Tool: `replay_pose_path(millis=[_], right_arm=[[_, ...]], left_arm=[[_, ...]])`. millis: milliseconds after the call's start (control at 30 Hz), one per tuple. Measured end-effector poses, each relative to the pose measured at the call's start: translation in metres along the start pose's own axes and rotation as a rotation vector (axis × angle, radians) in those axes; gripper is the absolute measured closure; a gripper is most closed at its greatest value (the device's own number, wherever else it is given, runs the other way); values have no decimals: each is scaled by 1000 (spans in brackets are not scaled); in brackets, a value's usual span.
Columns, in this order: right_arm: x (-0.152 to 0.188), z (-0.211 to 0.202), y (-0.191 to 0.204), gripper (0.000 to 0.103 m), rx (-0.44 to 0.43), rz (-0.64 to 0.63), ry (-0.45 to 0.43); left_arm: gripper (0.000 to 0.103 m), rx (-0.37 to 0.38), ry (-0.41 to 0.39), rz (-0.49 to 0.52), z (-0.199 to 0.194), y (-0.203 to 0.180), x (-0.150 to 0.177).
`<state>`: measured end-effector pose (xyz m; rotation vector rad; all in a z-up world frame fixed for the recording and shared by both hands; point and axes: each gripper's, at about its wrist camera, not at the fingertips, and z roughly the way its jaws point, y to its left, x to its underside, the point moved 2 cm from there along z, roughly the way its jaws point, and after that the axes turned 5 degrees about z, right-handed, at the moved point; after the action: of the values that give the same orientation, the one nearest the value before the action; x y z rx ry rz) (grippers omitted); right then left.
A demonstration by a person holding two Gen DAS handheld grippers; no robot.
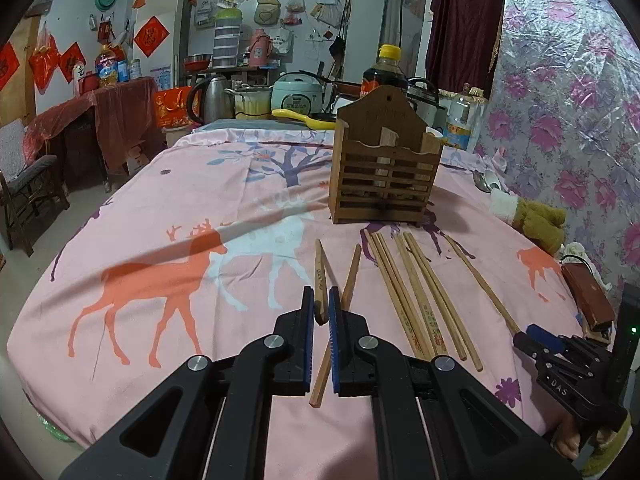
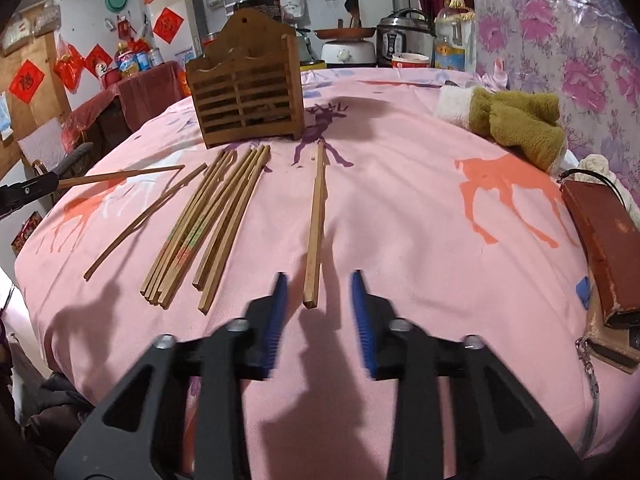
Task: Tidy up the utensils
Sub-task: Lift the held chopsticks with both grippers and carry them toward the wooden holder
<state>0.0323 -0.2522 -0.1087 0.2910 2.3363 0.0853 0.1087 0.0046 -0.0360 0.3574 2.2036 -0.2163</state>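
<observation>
A pink cloth with deer on it (image 1: pixel 160 216) covers the surface, and a busy kitchen with pots and red paper signs sits behind it.

Near the front edge, the left claw (image 1: pixel 321 312) is almost closed and pinches one wooden chopstick (image 1: pixel 319 280), which sticks up and forward off the cloth. A second chopstick (image 1: pixel 338 320) lies slanted on the cloth under that claw.

The right claw (image 2: pixel 320 300) hovers low at the front edge with its blue pads (image 2: pixel 278 312) wide apart and nothing between them. Just ahead of it lies a single chopstick (image 2: pixel 316 232), pointing toward the far edge.

Between the two claws lies a bundle of chopsticks (image 2: pixel 204 224), side by side and touching.

Farther back, past the tips of the sticks, stands a wooden holder (image 1: pixel 384 168) with slats in front. It stands upright near the middle of the surface.

Near the right edge lie a green plush toy (image 2: pixel 516 124) and a brown case (image 2: pixel 604 240).
</observation>
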Motion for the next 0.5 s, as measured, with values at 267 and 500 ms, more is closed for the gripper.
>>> replay_pose_path(millis=[267,500], right_arm=[[-7,-13,-1,97,23,9,-59],[-51,-58,1,97,16,0,-218]], left_arm=[[95,-3,13,-4,3,1,2],[95,-9,-4,22,-4,0,-21]])
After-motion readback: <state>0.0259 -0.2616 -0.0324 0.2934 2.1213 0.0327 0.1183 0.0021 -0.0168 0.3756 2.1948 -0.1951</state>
